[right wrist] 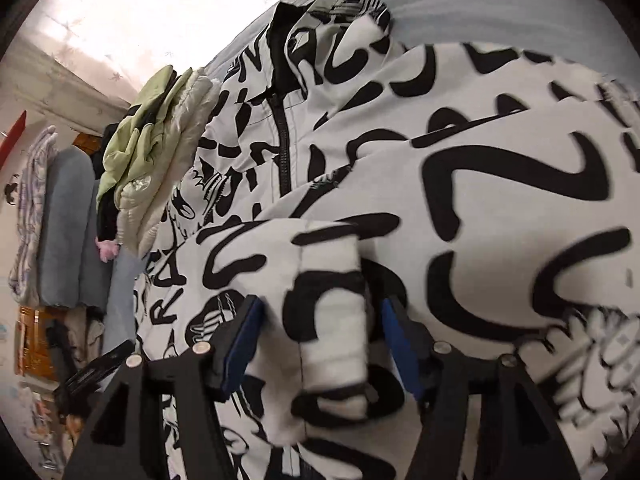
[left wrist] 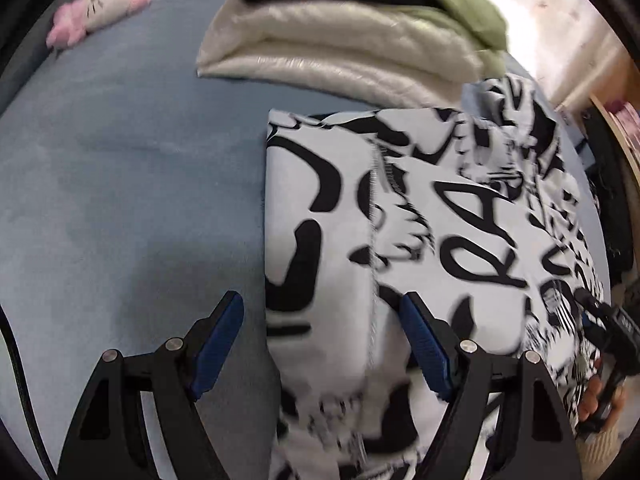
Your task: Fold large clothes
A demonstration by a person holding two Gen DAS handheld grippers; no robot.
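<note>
A white jacket with black graffiti print (left wrist: pixel 420 216) lies partly folded on a blue bed (left wrist: pixel 120 200). My left gripper (left wrist: pixel 320 340) is open over the jacket's folded left edge, and a seam runs between its blue pads (left wrist: pixel 218 344). In the right wrist view the jacket (right wrist: pixel 460 160) fills the frame, with its black zipper (right wrist: pixel 284 148) showing. My right gripper (right wrist: pixel 320 344) is open, its jaws on either side of a thick white fold (right wrist: pixel 332 320). The right gripper also shows at the left wrist view's right edge (left wrist: pixel 608 328).
A stack of folded clothes, cream (left wrist: pixel 340 52), black and green (left wrist: pixel 460 4), sits at the far side of the bed. A pink and white plush toy (left wrist: pixel 100 4) lies at the far left. Blue pillows (right wrist: pixel 64 224) and cluttered furniture stand beyond the bed.
</note>
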